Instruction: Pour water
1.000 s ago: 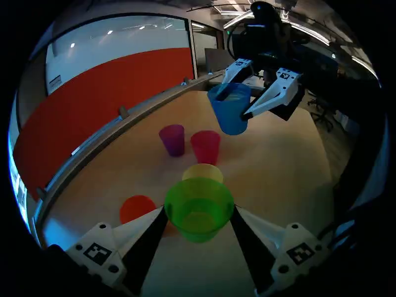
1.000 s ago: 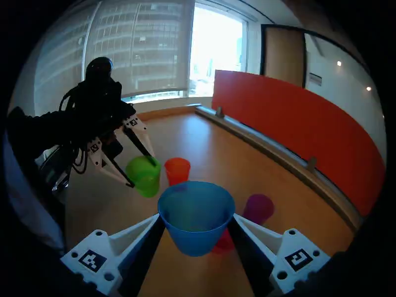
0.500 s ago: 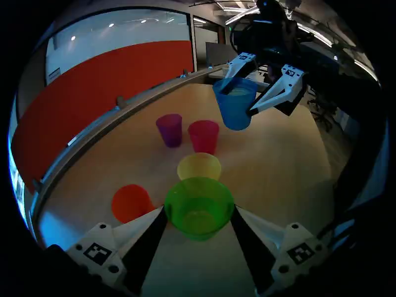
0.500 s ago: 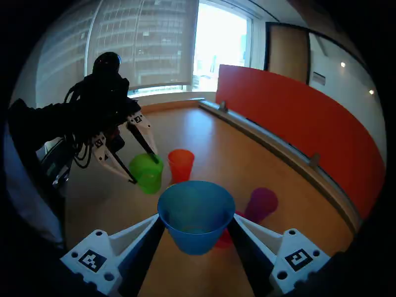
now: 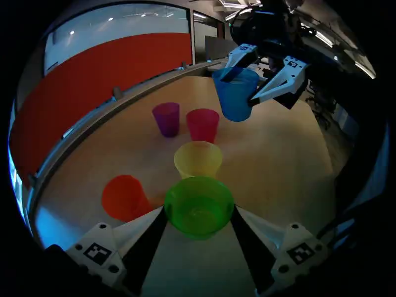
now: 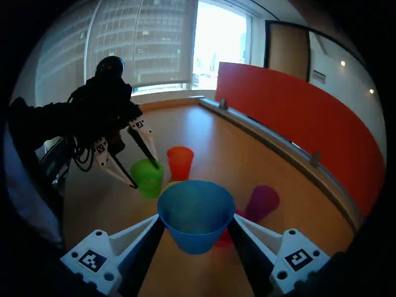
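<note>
Right gripper view: right gripper clamps blue cup, left gripper clamps green cup

A light wooden desk carries four loose plastic cups. A purple cup stands just beside a pink cup, with a yellow cup nearer and an orange cup off to its left. A red partition runs along the desk's edge. The right gripper view shows a bright window beside a wooden door.

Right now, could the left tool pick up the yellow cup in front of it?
Probably not: the left tool is shut on the green cup, so it has no free grip. The yellow cup stands upright just beyond, with nothing between them.
</note>
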